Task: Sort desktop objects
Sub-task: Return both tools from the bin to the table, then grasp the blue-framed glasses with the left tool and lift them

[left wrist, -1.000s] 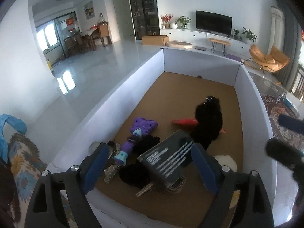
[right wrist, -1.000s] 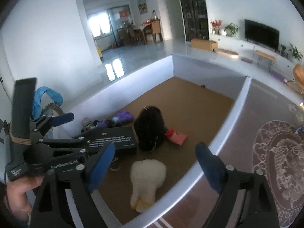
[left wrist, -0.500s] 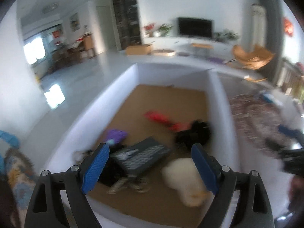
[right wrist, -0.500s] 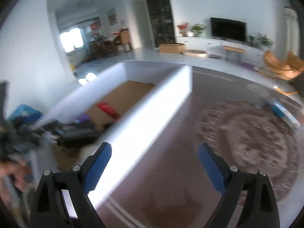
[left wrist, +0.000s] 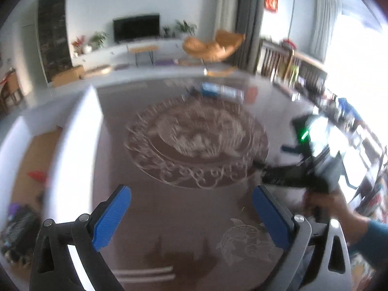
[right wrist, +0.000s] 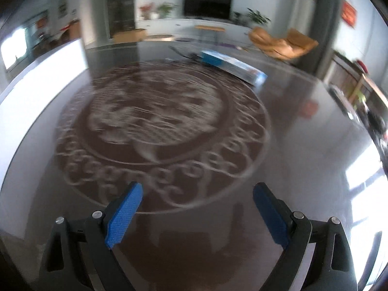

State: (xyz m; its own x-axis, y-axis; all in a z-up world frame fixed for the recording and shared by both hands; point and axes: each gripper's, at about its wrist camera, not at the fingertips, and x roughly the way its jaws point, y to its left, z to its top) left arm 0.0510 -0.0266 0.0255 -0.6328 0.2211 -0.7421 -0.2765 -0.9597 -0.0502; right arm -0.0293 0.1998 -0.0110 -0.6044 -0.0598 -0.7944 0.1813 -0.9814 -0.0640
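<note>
My left gripper is open and empty above a dark glass table with a round ornate pattern. The white-walled box lies at the left edge, with a red item and dark objects inside. My right gripper is open and empty over the same pattern. A blue and white flat box lies at the table's far side, also in the left wrist view. The other gripper's body shows at the right.
The box's white wall runs along the left. An orange chair and a TV stand beyond the table. Shelves line the right. Both views are motion-blurred.
Both grippers have swung right, away from the box of toys and out over the patterned glass table. Both have stayed open and empty.
</note>
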